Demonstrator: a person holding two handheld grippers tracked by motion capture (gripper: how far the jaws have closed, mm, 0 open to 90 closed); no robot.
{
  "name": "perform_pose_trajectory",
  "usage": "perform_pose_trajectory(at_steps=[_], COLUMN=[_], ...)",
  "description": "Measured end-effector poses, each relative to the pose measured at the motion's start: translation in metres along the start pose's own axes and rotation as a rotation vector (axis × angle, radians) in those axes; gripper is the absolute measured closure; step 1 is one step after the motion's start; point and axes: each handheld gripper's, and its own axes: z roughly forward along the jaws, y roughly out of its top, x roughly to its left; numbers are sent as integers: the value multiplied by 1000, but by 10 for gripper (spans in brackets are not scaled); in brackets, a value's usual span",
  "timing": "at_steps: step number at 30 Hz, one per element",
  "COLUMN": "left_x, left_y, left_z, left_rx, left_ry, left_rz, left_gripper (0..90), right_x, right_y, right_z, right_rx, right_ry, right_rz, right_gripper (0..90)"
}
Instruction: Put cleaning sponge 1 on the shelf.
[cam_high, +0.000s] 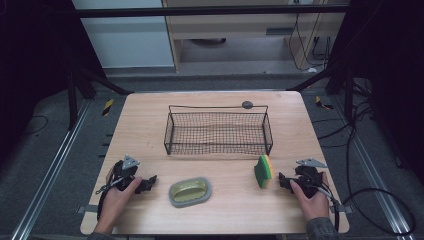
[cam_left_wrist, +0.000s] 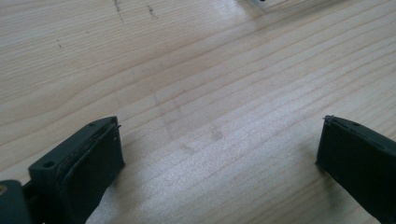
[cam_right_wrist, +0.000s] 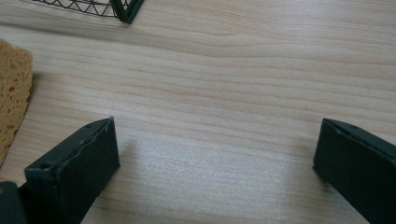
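A black wire basket (cam_high: 218, 132) stands in the middle of the wooden table (cam_high: 150, 115), with nothing inside it. In front of it lie a grey soap dish (cam_high: 190, 192) with a yellow-green inside and a green and yellow sponge (cam_high: 264, 171) set on its edge. My left gripper (cam_high: 148, 183) rests on the table at the near left, beside the dish, open (cam_left_wrist: 219, 140) over bare wood. At the near right sits my right gripper (cam_high: 284, 181), just right of the sponge. It is open (cam_right_wrist: 215, 144), and the sponge's yellow face (cam_right_wrist: 11, 88) shows at the left edge of its view.
A small grey disc (cam_high: 247, 105) lies behind the basket near the table's far edge. The basket's corner (cam_right_wrist: 126, 11) shows at the top of the right gripper view. Cables (cam_high: 370, 200) trail on the floor to the right, and metal frame legs (cam_high: 75, 85) stand at the far corners.
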Motion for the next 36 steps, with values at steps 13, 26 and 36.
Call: perform_pose_trajectory(at_steps=[13, 26, 36], left_x=[-37, -83, -112], left_y=[41, 82, 105], left_z=[-42, -61, -64], left_rx=[0, 131, 252], left_ry=[-71, -180, -256], left_rz=[164, 404, 532], left_gripper=[39, 190, 388], right_x=[0, -1, -1], right_y=[-4, -4, -4], right_z=[-4, -4, -4], right_rx=[-2, -3, -3], right_ry=[50, 62, 63], right_rz=[-55, -64, -64], right_gripper=[5, 10, 9])
